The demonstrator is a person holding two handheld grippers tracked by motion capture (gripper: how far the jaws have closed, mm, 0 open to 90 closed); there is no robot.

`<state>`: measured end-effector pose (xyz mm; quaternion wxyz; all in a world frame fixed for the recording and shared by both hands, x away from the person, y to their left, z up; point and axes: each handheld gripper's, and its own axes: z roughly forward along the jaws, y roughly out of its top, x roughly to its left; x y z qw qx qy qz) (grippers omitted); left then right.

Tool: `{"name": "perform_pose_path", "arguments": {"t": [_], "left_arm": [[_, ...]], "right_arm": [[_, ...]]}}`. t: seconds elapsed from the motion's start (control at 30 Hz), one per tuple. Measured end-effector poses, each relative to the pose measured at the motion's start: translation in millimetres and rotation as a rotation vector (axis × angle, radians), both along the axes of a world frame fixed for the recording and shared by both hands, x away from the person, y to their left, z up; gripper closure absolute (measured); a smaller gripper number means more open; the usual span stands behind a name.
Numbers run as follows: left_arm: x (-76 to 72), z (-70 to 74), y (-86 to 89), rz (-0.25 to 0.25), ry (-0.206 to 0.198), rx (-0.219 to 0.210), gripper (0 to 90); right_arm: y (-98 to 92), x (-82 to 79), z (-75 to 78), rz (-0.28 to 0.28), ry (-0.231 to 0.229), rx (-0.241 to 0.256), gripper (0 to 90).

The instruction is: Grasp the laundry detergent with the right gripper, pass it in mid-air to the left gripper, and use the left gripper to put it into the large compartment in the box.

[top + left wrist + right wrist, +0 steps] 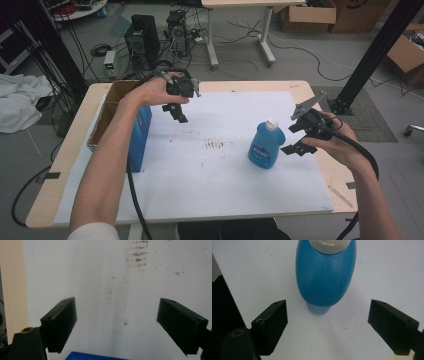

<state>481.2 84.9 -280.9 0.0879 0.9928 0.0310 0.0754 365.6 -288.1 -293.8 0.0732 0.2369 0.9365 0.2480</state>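
A blue plastic bottle (266,146) with a white cap stands upright on the white sheet (210,170), right of centre. My right gripper (296,146) hovers just to its right, open, with nothing between its jaws. In the right gripper view the blue bottle (325,275) is ahead of the spread jaws and apart from them. My left gripper (177,114) is held high over the back left of the sheet, open and empty. The left gripper view looks down on the stained white sheet (120,290) between the black fingers (61,322).
An open cardboard box (112,107) with a blue side (140,137) stands at the table's left edge, under my left forearm. Dark smudges (216,145) mark the sheet's middle. Cables trail from both grippers. Beyond the table lie computer towers, a desk and cartons.
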Motion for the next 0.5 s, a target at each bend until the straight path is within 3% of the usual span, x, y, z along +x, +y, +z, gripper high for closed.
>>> {"name": "perform_pose_path", "arguments": {"t": [0.5], "left_arm": [[-0.5,0.8,1.4,-0.001,-0.005,-0.002,17.1]], "right_arm": [[6.8,-8.7,-32.1,-0.089,-0.05,0.144,15.2]]}}
